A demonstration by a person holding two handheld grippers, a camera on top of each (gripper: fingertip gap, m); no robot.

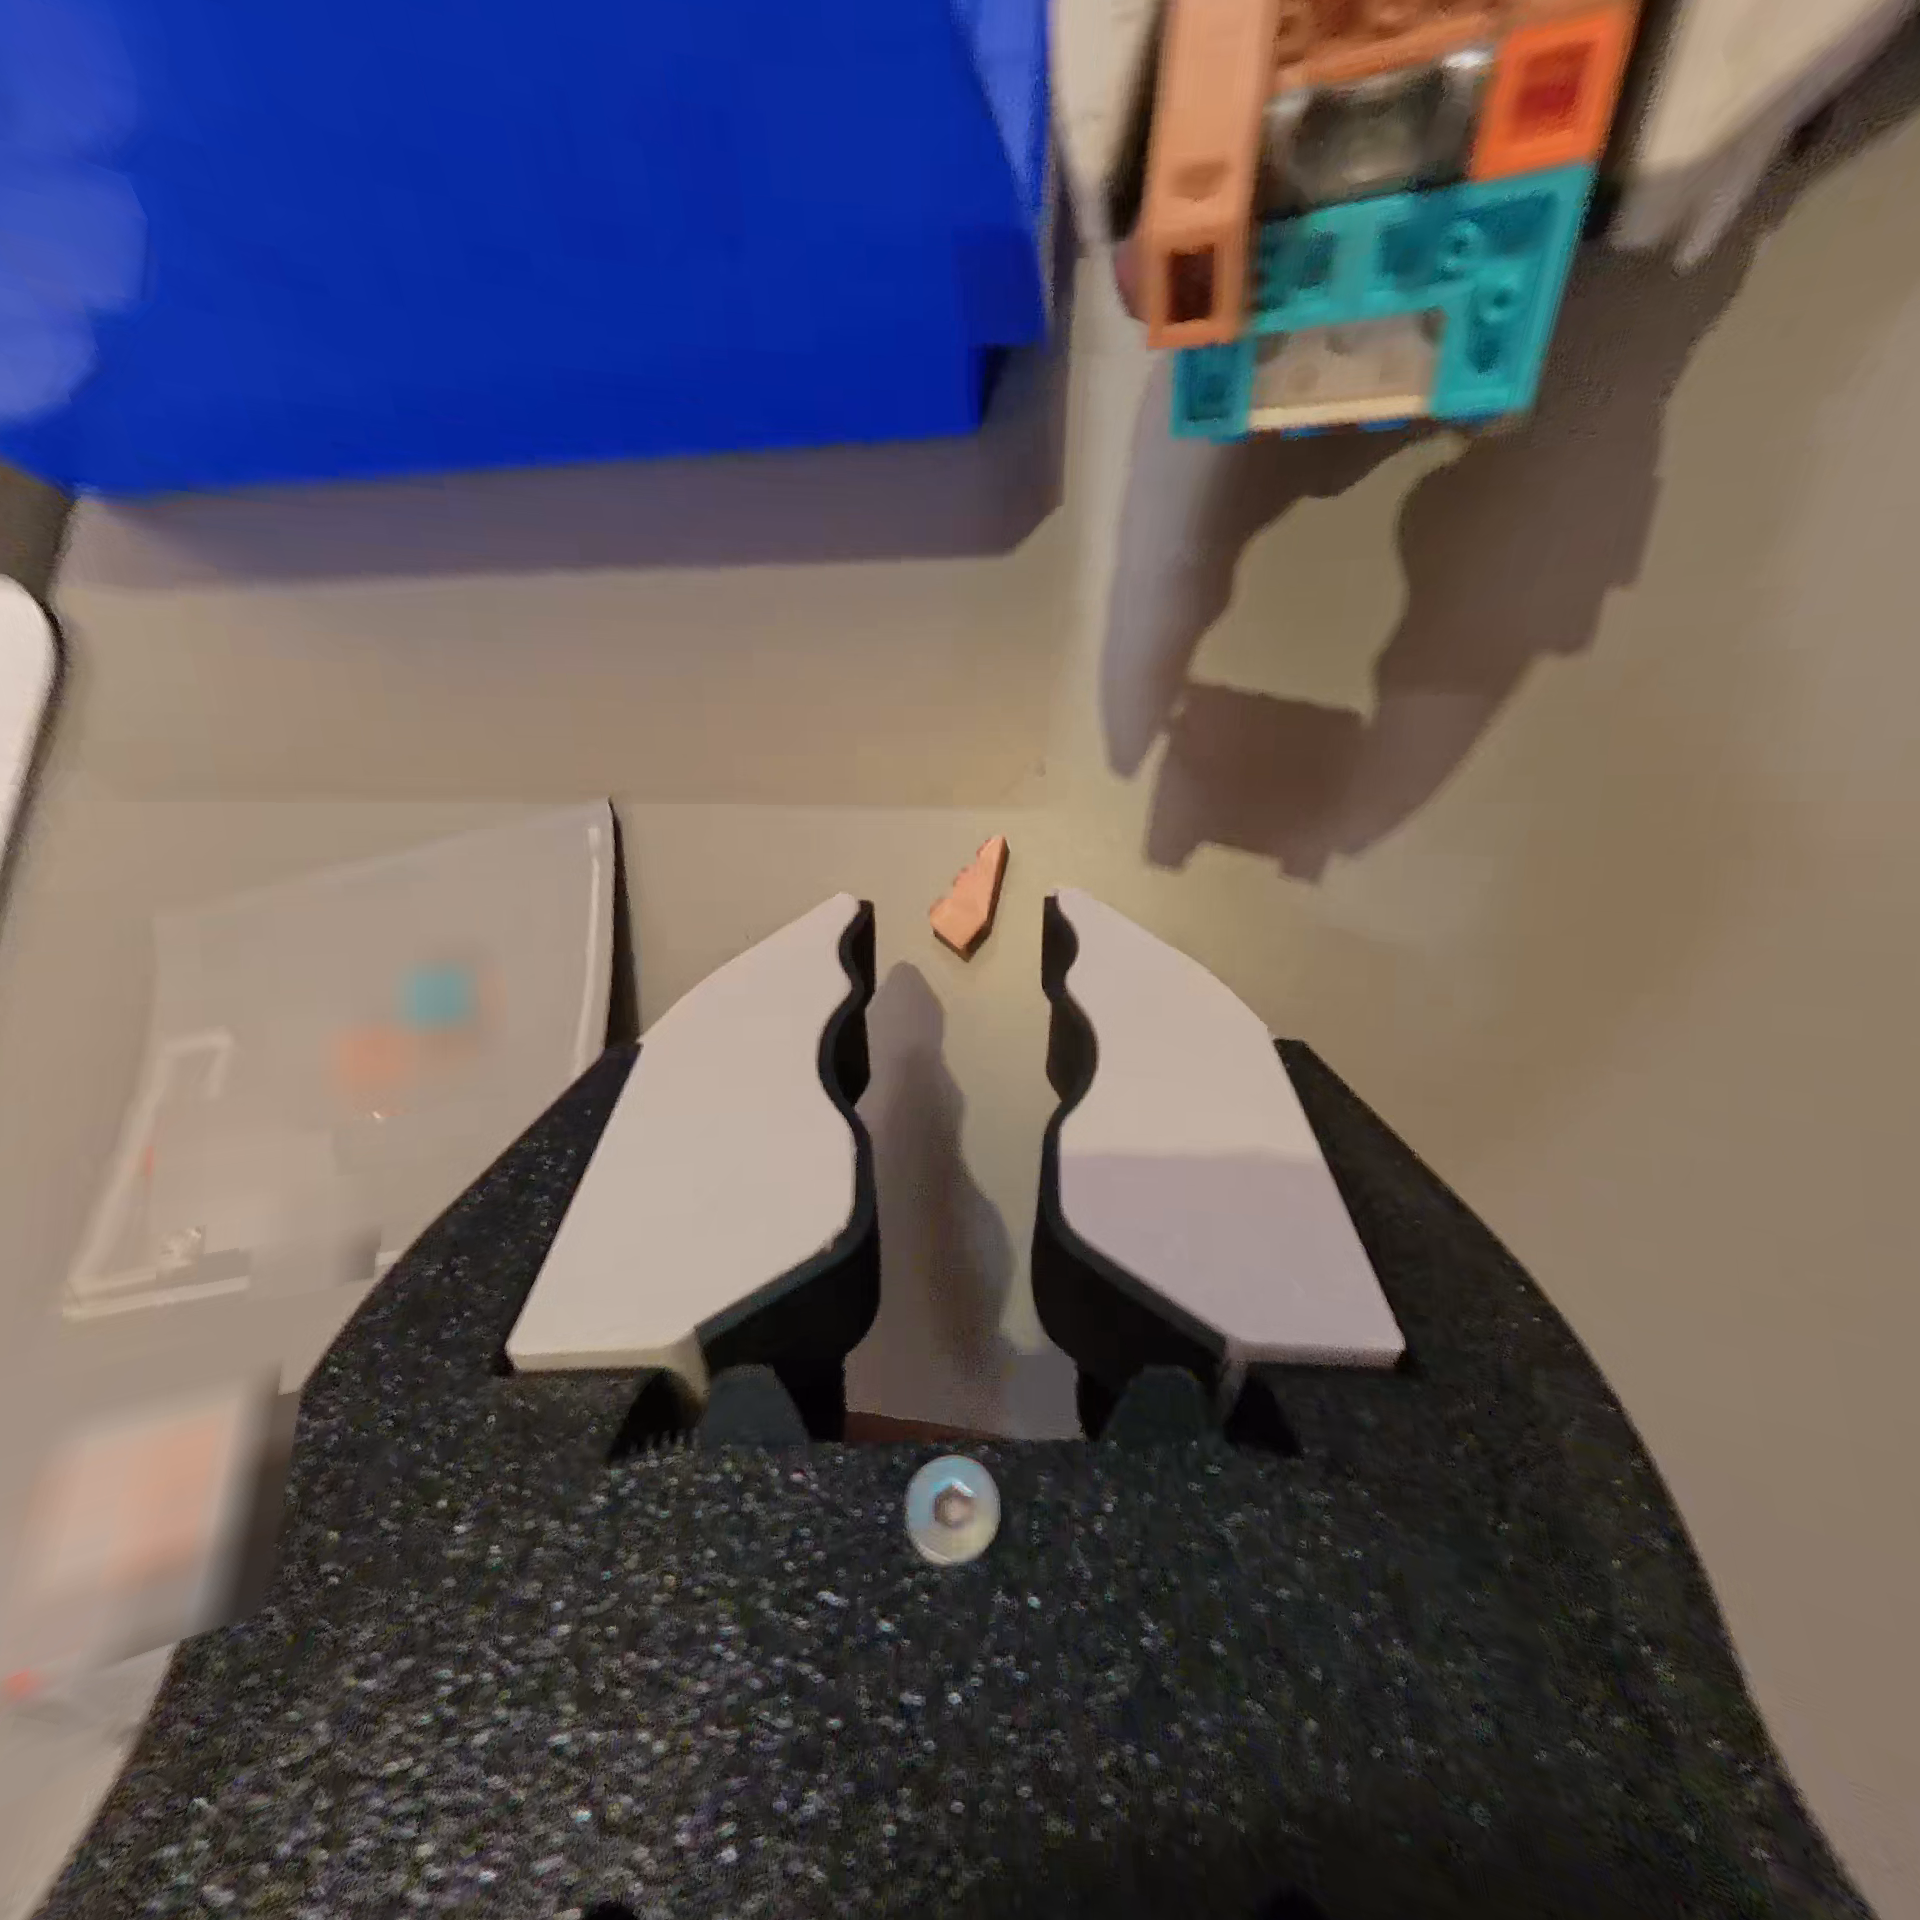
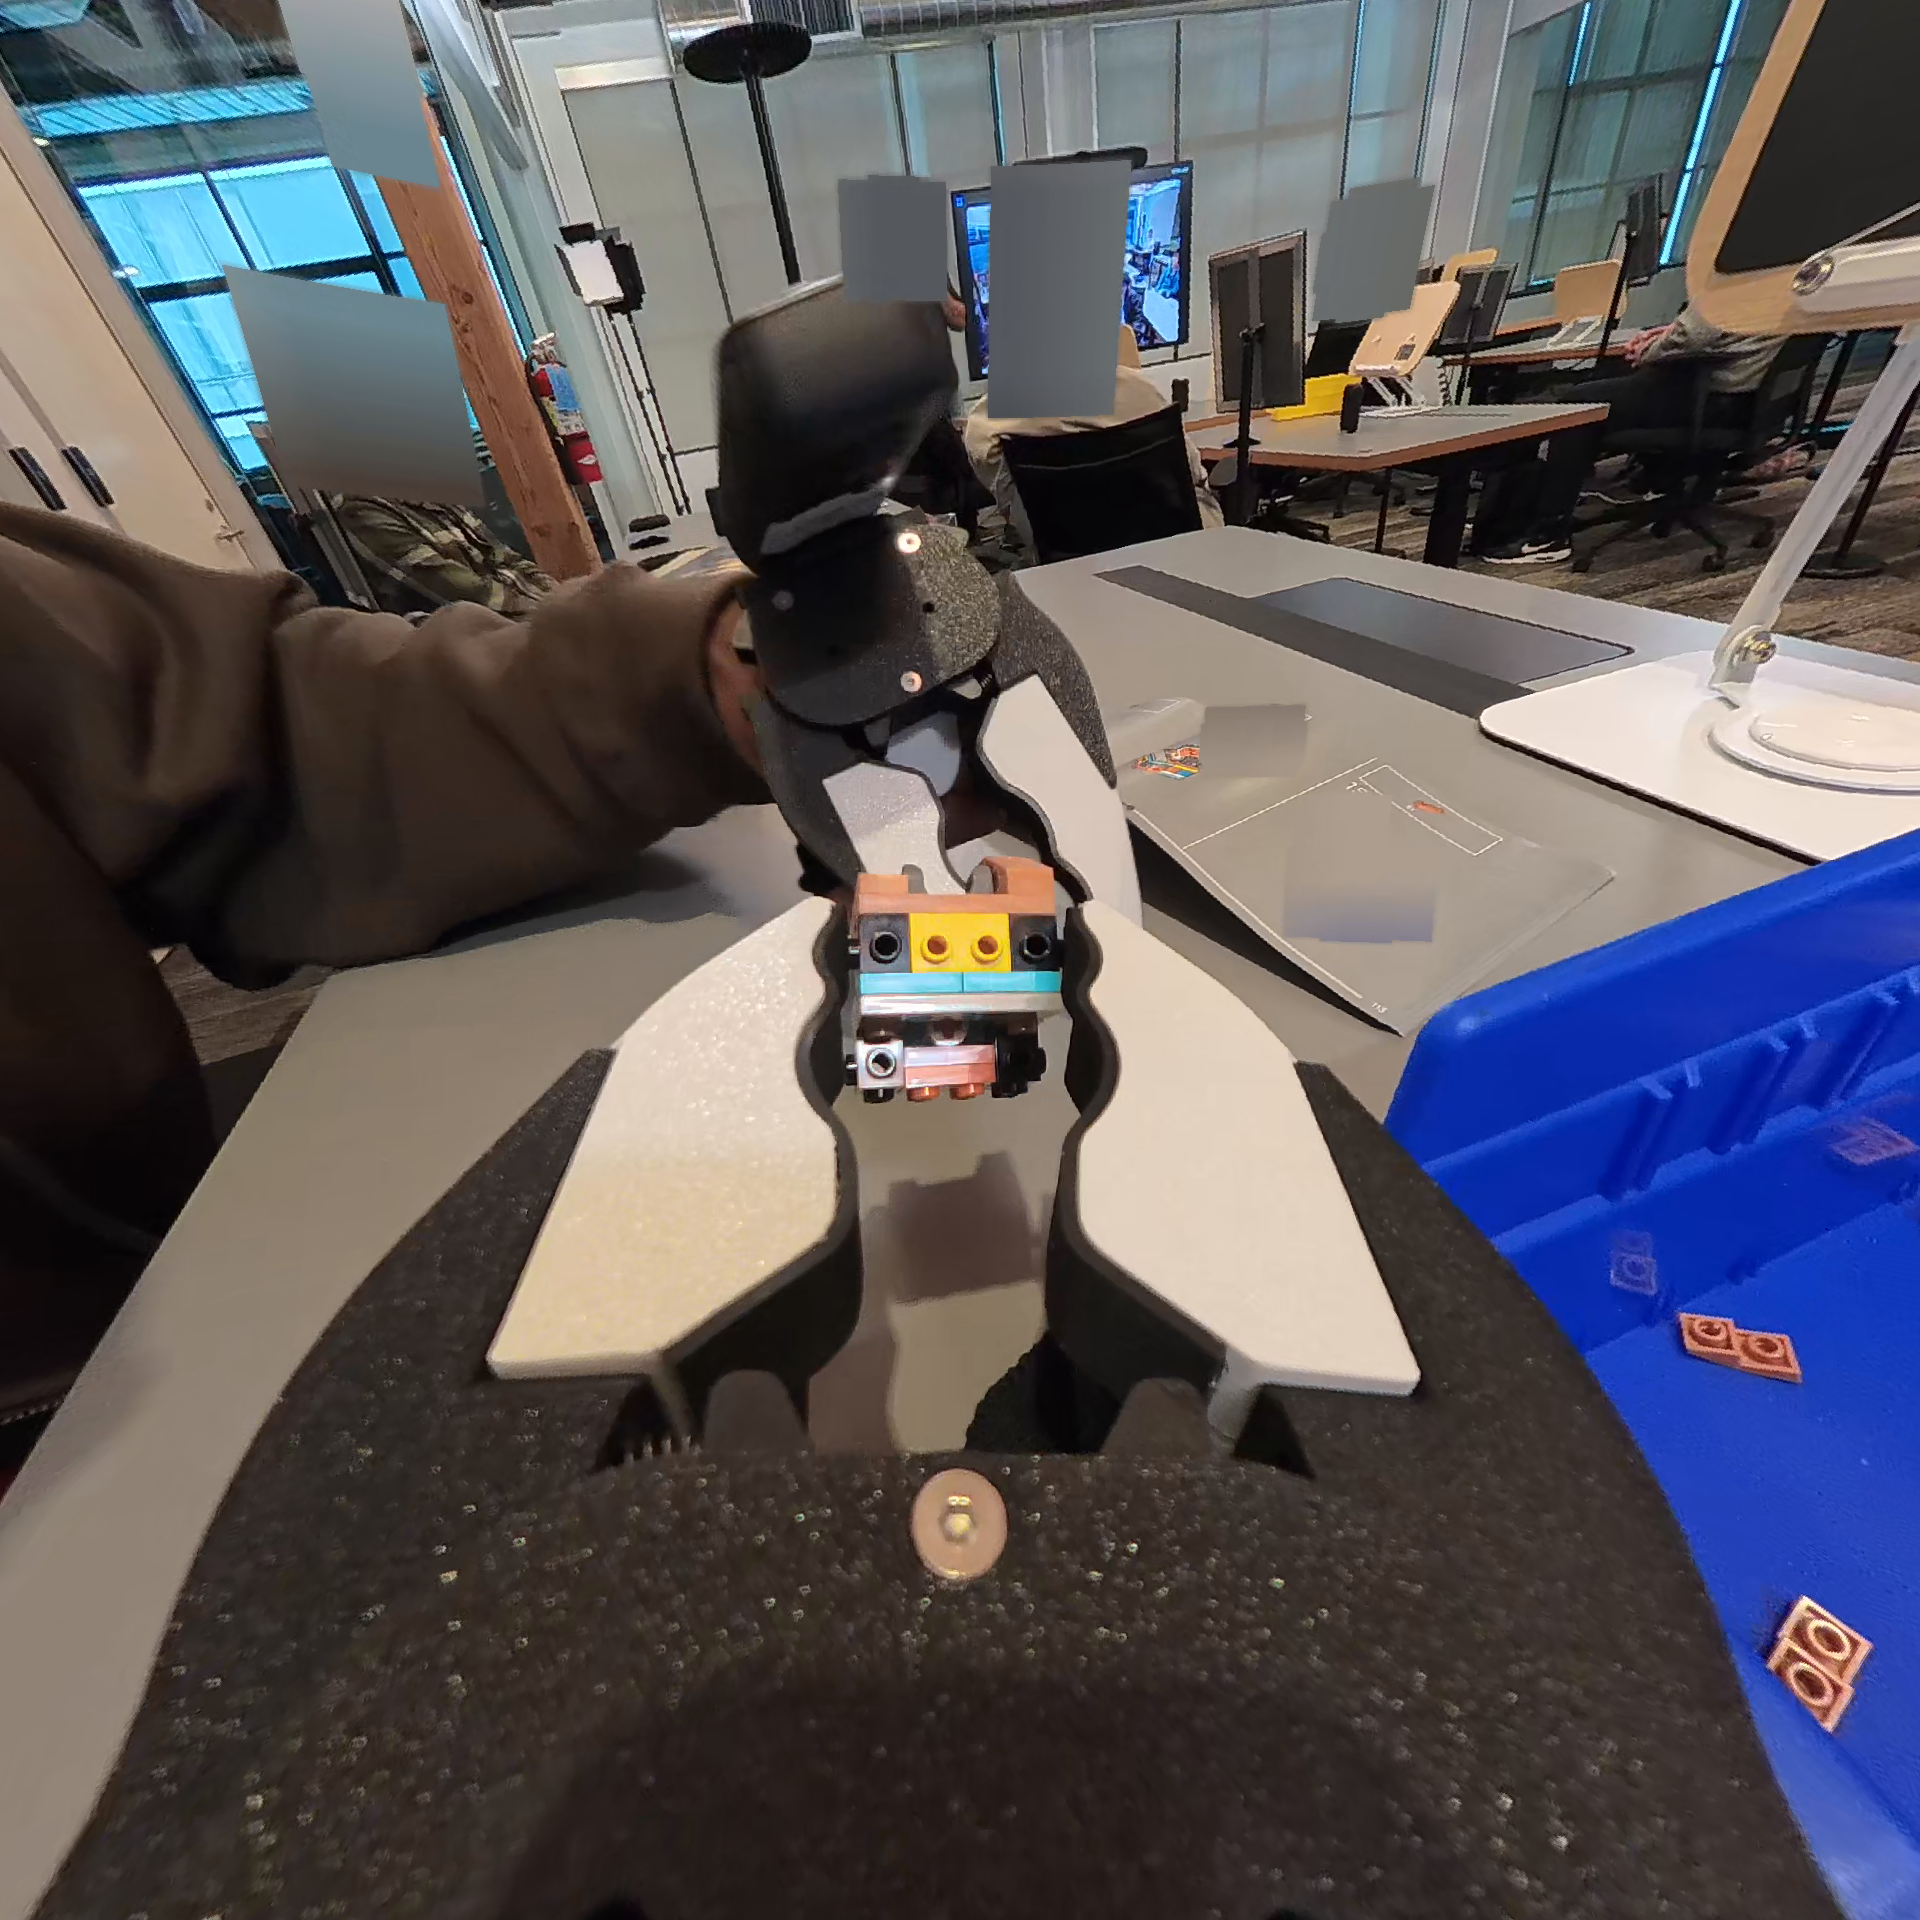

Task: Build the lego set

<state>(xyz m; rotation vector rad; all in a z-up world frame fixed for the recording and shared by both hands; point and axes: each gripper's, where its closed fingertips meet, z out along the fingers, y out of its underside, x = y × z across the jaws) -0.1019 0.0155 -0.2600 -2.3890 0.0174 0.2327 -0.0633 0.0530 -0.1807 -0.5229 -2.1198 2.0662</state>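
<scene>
Right wrist view: right gripper [image 2: 956, 997] clamps lego model [image 2: 954, 987]; left gripper [image 1: 958, 925] apparently parted, empty.

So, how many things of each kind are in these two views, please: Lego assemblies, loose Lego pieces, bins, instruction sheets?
Lego assembly, held in the right hand-held gripper: 1
Loose piece on the table, ahead of the left hand-held gripper: 1
Loose pieces in the blue bin: at least 4, some blurred
Blue bin: 1
Instruction sheet: 1
Total: at least 8

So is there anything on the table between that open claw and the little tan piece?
No. In the left wrist view only bare grey table and shadow lie between the left claw and the small tan piece.
</scene>
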